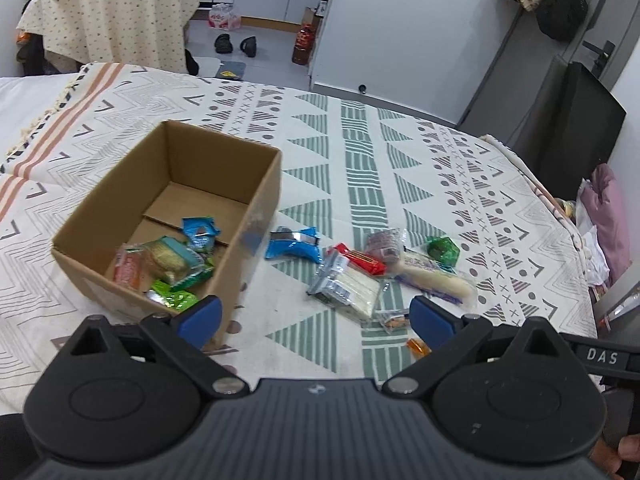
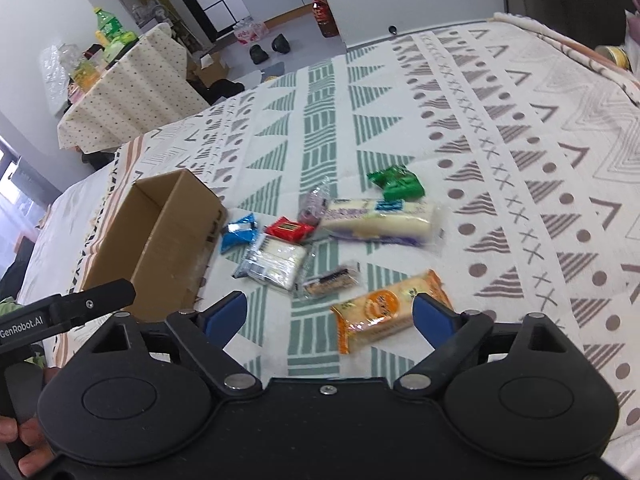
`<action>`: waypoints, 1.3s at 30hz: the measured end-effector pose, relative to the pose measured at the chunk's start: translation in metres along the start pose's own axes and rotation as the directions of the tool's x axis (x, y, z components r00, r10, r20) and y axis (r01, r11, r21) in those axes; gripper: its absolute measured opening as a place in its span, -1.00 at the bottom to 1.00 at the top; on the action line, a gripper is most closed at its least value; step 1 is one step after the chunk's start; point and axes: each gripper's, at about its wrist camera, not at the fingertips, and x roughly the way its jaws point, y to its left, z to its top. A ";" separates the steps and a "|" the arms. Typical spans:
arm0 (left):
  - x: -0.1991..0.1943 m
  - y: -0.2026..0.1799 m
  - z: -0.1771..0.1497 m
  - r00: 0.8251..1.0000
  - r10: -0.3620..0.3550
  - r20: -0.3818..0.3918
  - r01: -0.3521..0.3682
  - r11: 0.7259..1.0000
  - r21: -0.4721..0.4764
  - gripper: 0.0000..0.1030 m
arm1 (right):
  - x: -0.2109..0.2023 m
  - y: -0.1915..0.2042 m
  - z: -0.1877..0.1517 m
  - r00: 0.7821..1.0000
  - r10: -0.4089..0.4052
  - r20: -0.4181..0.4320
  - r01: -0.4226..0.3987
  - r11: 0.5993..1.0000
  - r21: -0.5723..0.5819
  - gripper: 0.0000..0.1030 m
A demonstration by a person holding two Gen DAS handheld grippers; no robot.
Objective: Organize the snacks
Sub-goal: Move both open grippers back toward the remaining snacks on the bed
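An open cardboard box (image 1: 264,184) (image 2: 168,236) lies on the patterned bedspread, with several wrapped snacks (image 1: 168,264) in its near end. Right of it loose snacks are scattered: a blue packet (image 1: 292,246) (image 2: 239,233), a red packet (image 1: 362,258) (image 2: 289,229), a clear pack of white wafers (image 1: 352,286) (image 2: 276,264), a long white pack (image 1: 434,280) (image 2: 380,220), a green packet (image 1: 442,249) (image 2: 396,182). An orange packet (image 2: 384,308) lies between the fingers of my right gripper (image 2: 330,314), which is open above it. My left gripper (image 1: 316,316) is open and empty, near the box's front corner.
The bedspread (image 2: 520,160) runs far to the right with free room. A small clear-wrapped bar (image 2: 328,282) lies beside the orange packet. A table with a dotted cloth (image 1: 108,20) stands beyond the bed. The other gripper's handle (image 2: 68,308) shows at left.
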 end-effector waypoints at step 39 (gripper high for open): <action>0.110 -0.058 -0.025 0.989 -0.066 -0.132 0.086 0.985 0.147 0.02 | 0.093 -0.064 -0.008 0.995 0.071 -0.068 -0.053 0.969 0.240 -0.04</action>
